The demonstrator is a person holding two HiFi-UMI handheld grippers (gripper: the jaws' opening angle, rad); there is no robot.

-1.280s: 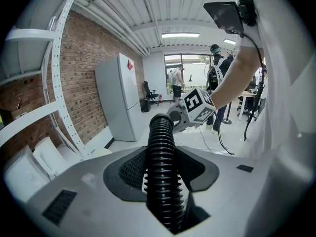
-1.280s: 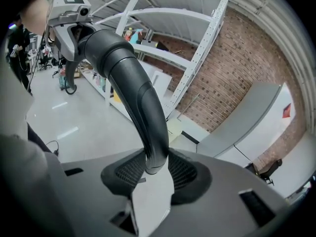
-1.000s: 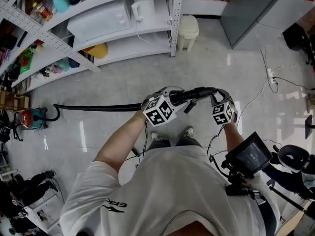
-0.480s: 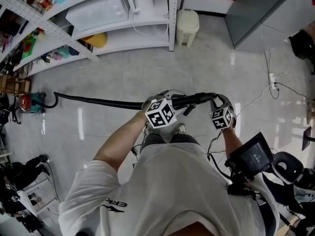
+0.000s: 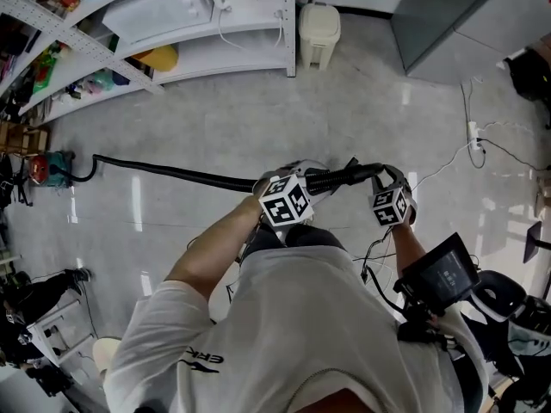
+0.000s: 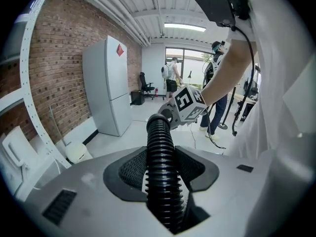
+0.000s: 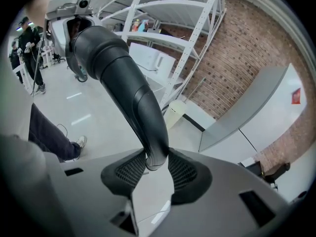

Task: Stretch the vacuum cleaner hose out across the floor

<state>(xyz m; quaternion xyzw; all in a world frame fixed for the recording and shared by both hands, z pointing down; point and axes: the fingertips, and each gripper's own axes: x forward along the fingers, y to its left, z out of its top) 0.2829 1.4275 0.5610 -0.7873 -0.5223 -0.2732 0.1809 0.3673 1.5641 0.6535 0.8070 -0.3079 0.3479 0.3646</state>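
My left gripper (image 6: pixel 160 171) clamps the ribbed hose (image 5: pixel 172 174), my right gripper (image 7: pixel 155 169) its smooth end, so I can pull it straight.

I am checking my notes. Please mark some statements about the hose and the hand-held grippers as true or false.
1. The left hand-held gripper is shut on the black ribbed hose. True.
2. The right hand-held gripper is empty. False: the right hand-held gripper grips the smooth black curved tube.
3. The hose lies coiled up. False: it runs long to the red and teal vacuum cleaner.
4. A cream plastic bin stands beside the white metal shelf rack. True.
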